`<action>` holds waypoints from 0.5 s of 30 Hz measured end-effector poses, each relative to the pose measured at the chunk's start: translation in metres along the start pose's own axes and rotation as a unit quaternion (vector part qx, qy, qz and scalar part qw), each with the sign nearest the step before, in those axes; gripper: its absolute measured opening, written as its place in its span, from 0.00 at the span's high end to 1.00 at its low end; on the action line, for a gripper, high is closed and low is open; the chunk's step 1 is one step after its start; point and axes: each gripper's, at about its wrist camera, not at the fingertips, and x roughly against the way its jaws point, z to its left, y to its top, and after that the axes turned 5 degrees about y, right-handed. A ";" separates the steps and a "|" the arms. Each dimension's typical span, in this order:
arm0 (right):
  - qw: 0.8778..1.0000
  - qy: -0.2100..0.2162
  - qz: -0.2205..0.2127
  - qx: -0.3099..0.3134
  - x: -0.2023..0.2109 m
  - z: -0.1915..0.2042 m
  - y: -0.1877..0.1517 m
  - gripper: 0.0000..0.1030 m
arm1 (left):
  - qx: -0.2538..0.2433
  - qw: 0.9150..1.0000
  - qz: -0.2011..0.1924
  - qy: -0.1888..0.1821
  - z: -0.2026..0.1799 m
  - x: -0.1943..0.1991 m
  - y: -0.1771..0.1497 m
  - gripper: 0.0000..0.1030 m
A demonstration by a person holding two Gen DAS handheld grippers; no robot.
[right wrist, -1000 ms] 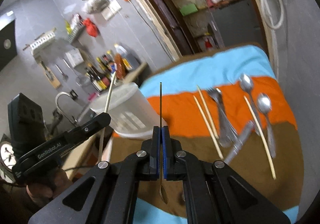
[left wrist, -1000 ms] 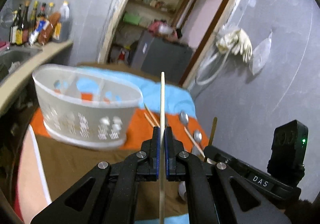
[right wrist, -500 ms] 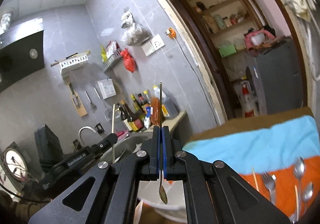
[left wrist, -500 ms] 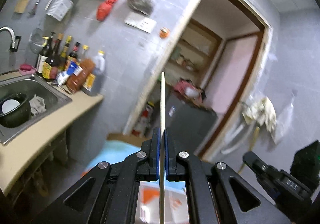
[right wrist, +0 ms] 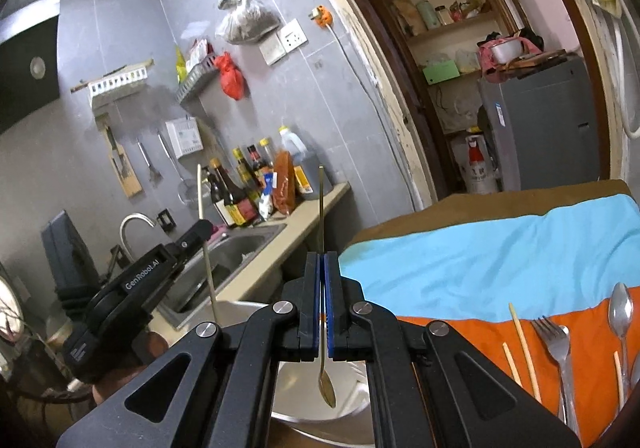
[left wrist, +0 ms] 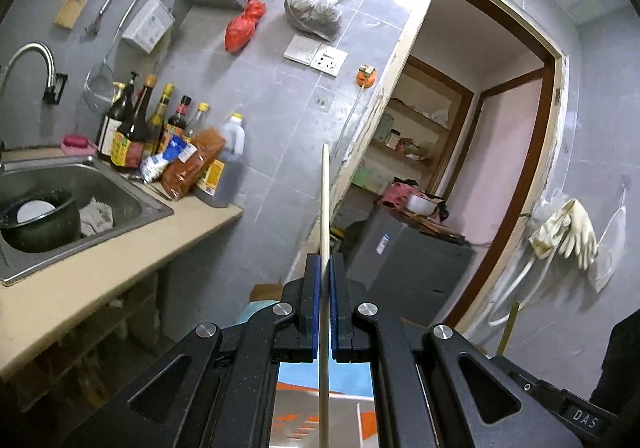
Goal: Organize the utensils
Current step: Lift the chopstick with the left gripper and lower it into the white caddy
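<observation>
Main worry from my seat: both things I'm carrying are skinny and pinched only partway along, so either one could pivot or slide out before it gets to the white basket (right wrist: 320, 404) sitting low in the right wrist view. The left gripper (left wrist: 325, 268) is clamped on a pale wooden chopstick (left wrist: 325, 200), which stands upright with a long end above the jaws and more hanging below, and that much overhang makes it easy to knock on the basket rim. The right gripper (right wrist: 321, 268) is squeezed shut on a thin gold spoon (right wrist: 326, 388), handle up, bowl dangling under the jaws right over the basket opening; that smooth handle looks like it could slip. Both grippers point nearly level, tipped slightly down toward the kitchen wall, left one off beside the sink. More chopsticks (right wrist: 524, 348), a fork (right wrist: 558, 344) and a silver spoon (right wrist: 620, 308) lie on the striped cloth (right wrist: 480, 252) over the table.
</observation>
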 end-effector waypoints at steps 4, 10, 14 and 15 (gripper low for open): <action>1.000 -0.006 0.009 0.007 -0.003 0.000 -0.007 0.97 | -0.027 1.000 0.005 0.007 -0.004 0.000 -0.015 0.98; 0.999 -0.013 0.032 0.003 -0.001 -0.002 -0.015 0.91 | -0.047 0.998 0.047 0.003 -0.002 0.006 -0.027 0.98; 0.999 -0.010 0.033 -0.001 0.009 -0.001 -0.016 0.80 | -0.053 0.995 0.085 -0.005 -0.001 0.012 -0.032 0.95; 0.999 -0.009 0.032 -0.002 0.011 0.000 -0.015 0.80 | -0.052 0.995 0.088 -0.006 -0.001 0.015 -0.031 0.94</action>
